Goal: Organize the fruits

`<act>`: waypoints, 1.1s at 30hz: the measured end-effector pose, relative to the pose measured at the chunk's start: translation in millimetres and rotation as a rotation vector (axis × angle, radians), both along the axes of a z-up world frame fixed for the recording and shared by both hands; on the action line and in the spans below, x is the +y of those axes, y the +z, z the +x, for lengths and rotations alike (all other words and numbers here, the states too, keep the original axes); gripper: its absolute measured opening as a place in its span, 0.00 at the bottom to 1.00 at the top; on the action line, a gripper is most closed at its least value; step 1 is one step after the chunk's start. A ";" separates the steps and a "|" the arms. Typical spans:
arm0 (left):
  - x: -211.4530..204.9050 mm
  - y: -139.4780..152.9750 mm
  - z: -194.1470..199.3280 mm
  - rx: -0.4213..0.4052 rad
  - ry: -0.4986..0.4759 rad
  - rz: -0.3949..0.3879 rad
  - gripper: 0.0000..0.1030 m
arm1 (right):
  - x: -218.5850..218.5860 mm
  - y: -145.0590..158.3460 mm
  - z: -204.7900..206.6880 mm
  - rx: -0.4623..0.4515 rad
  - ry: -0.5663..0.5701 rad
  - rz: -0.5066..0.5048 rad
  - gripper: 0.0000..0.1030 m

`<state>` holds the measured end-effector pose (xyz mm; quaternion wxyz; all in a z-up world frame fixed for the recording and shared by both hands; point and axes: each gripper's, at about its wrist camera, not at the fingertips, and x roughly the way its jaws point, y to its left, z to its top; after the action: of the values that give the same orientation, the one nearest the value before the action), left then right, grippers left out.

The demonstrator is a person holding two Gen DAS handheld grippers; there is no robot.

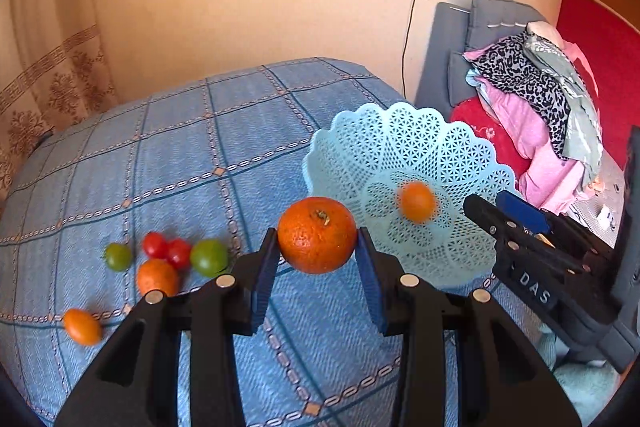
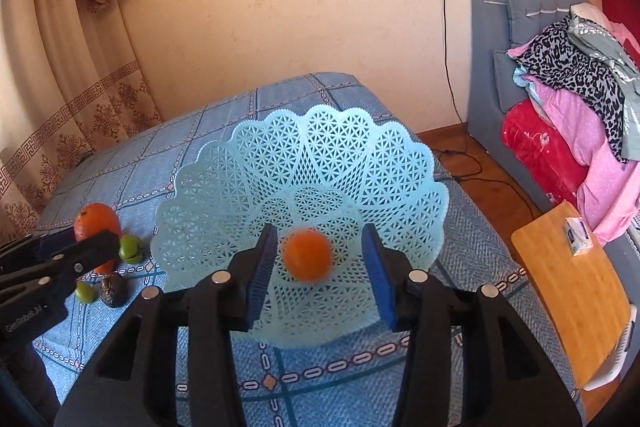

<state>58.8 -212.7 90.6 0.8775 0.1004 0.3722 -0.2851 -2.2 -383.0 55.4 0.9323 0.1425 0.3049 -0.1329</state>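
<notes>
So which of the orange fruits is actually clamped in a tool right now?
The large orange with the stem scar, pinched between the left tool's pads. The smaller blurred one is loose over the basket; two others lie on the cloth.

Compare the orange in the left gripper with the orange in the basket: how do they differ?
The held orange is clamped between the left gripper pads above the blue cloth; the basket orange is free between the open right gripper pads, touching neither. The held orange looks larger and sharp, stem showing; the basket orange looks smaller and blurred, over the basket. Both are orange and roundish.
</notes>
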 end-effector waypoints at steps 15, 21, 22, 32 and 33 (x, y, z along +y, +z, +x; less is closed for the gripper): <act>-32.8 -4.6 3.2 -0.024 -0.056 -0.010 0.39 | -6.7 3.0 -8.3 -0.012 -0.037 -0.036 0.46; -21.9 -8.5 6.5 -0.007 -0.036 -0.010 0.41 | -10.4 1.1 -9.1 -0.013 -0.040 -0.021 0.46; -15.9 -9.2 6.2 -0.008 -0.030 -0.012 0.47 | -10.9 0.9 -9.4 -0.012 -0.041 -0.019 0.46; 50.3 -37.4 -2.0 0.056 0.063 0.054 0.56 | -12.3 3.2 -13.5 -0.031 -0.039 -0.003 0.46; 51.8 -39.4 -3.2 0.057 0.064 0.058 0.56 | -11.4 2.7 -13.3 -0.030 -0.038 -0.003 0.46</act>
<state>55.6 -160.8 51.2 0.8719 0.1057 0.4083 -0.2488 -15.5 -394.4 58.2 0.9342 0.1487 0.2881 -0.1488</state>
